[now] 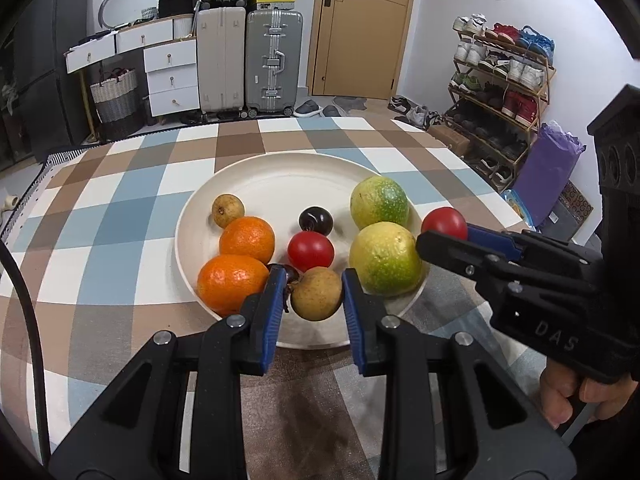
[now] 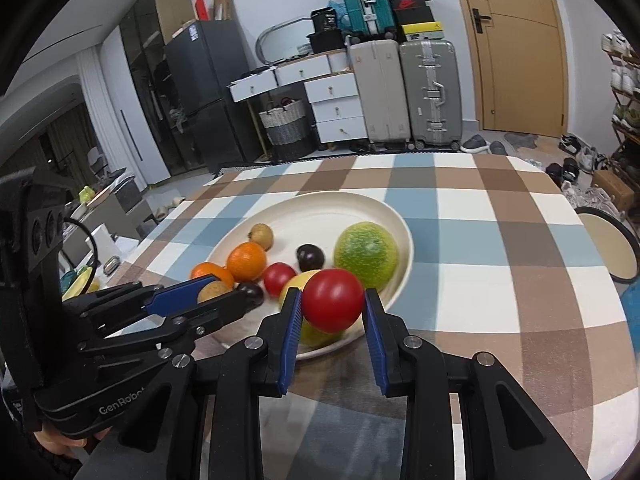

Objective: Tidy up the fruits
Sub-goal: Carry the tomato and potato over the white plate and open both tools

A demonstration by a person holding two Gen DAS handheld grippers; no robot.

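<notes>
Beside plate, stacked suitcases

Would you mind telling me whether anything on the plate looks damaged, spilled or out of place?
Nothing stands out: the fruits on the plate look whole, with no spill. One longan and one tomato are simply held in the jaws.
</notes>
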